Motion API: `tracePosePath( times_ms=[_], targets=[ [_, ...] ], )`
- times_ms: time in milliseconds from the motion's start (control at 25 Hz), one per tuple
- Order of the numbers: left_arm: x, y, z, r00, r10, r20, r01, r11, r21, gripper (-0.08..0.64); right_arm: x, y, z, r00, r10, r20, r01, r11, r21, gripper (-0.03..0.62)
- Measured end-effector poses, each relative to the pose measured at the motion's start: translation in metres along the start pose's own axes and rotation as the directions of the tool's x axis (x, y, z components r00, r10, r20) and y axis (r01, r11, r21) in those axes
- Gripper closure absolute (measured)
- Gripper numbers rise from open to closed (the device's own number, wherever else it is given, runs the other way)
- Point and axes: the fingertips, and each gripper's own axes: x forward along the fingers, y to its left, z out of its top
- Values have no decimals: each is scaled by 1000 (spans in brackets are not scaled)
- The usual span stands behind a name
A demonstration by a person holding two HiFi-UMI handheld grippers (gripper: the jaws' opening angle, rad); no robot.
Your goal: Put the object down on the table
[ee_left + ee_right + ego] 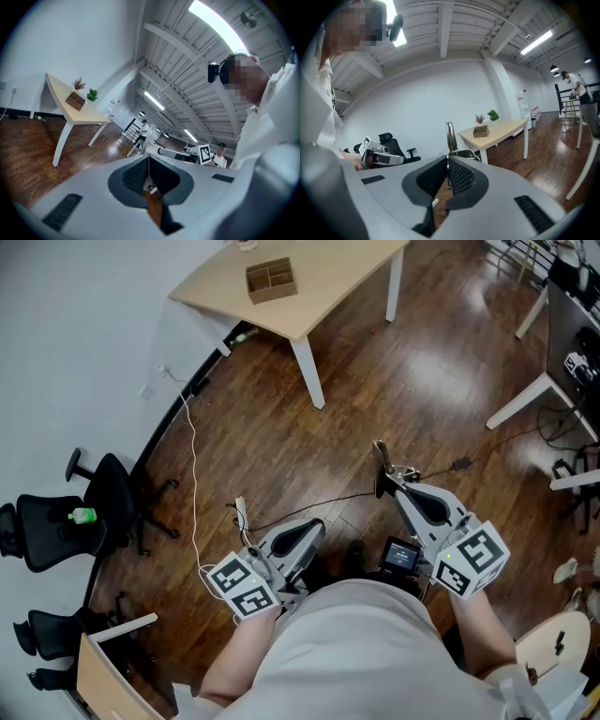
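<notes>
We see the left gripper [149, 162] clenched on nothing, its 2 jaws meeting above the wood floor [28, 150]. Further right, the right gripper [448, 162] grasps a slim metal object [450, 136] that stands up past its jaws, well apart from the table [328, 282].

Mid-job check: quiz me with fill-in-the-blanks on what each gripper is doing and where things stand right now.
1. The right gripper is ____ on the thin object.
2. The left gripper holds ____; its jaws are together.
3. The thin object is ____ yet on the table, which bears a wooden box.
4. The green item lies on a black office chair at the person's ____.
Missing words: shut; nothing; not; left.
</notes>
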Motion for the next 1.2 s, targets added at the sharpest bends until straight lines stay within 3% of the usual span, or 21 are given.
tracePosePath(
  times_ms=[440, 1200],
  targets=[
    [1, 29, 22, 1000, -10, 1, 10, 1000, -6, 558, 41, -1, 9, 1000, 20, -17, -20, 1000, -6, 583],
    [4, 167, 119, 992, -115, -53, 113, 993, -30, 558, 204, -6, 52, 998, -55, -36, 56, 998, 18, 583]
  ],
)
